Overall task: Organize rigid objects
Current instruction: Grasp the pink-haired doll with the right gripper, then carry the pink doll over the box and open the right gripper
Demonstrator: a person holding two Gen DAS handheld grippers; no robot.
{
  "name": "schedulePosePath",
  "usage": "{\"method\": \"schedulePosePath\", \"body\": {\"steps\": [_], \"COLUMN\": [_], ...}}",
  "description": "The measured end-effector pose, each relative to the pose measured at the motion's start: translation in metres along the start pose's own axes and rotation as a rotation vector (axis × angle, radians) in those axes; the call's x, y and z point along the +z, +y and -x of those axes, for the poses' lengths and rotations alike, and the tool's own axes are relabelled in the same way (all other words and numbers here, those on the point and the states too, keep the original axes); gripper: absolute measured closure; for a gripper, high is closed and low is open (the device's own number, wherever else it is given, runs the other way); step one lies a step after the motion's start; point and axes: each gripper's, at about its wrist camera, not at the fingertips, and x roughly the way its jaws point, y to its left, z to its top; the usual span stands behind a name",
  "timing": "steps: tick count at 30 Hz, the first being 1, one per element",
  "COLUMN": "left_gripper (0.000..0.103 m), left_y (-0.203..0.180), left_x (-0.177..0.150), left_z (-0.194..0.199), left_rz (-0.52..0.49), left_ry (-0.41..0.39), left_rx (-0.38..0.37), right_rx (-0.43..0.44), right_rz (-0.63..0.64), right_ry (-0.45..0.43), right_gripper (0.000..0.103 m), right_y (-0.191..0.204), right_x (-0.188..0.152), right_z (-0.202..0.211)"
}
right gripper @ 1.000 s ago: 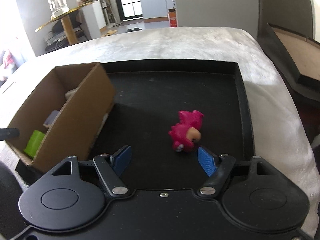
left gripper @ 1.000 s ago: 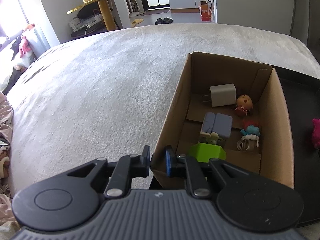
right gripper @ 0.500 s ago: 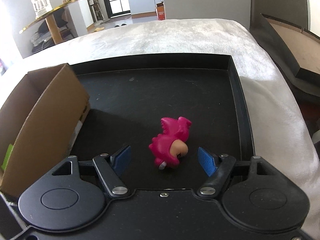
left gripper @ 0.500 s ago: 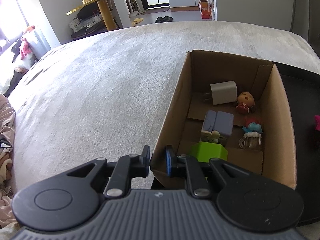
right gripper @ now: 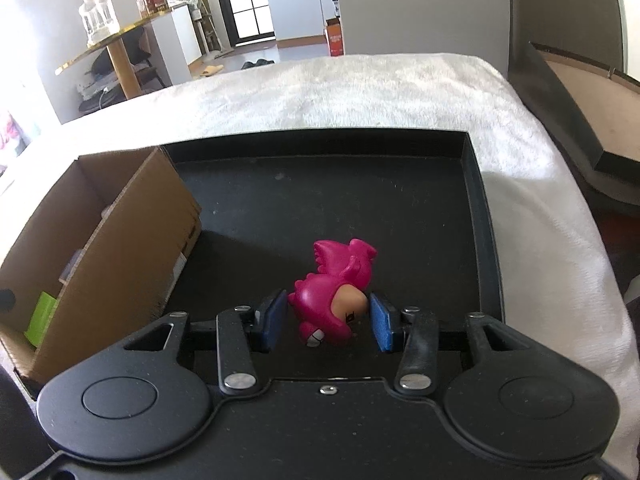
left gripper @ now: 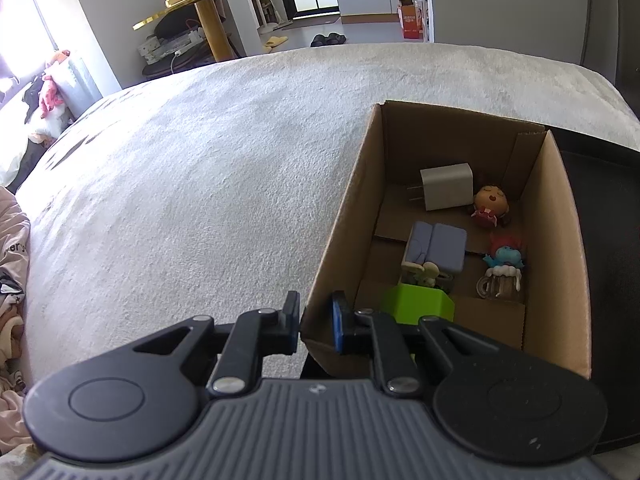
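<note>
Closing in, the right claw (right gripper: 328,322) now pinches the pink toy (right gripper: 334,294) near the black tray's (right gripper: 476,216) front edge. Left claw (left gripper: 316,322) grips the cardboard box's (left gripper: 560,264) near corner, by the tray's left edge.

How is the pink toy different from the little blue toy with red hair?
The pink toy sits on the black tray, between the right gripper pads; the blue toy is already inside the cardboard box. The pink toy looks tipped over; the blue toy's pose is unclear. Both are small figures.
</note>
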Motion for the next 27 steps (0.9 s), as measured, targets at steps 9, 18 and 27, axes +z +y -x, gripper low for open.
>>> {"method": "schedulePosePath", "body": {"steps": [9, 18, 27], "left_gripper": [0.089, 0.089, 0.09], "left_y": [0.006, 0.013, 0.021], "left_x": [-0.001, -0.001, -0.001], "left_z": [0.001, 0.001, 0.001], "left_rz": [0.024, 0.058, 0.094], "left_ry": [-0.001, -0.001, -0.001], "left_rx": [-0.026, -0.057, -0.098], "right_rx": [0.013, 0.016, 0.021], "right_rz": [-0.003, 0.02, 0.058], "right_ry": [-0.027, -0.041, -0.043], "right_gripper": [0.059, 0.059, 0.059], "right_y": [0.009, 0.027, 0.054], "right_x": [0.015, 0.027, 0.037], "right_z": [0.017, 0.028, 0.033]}}
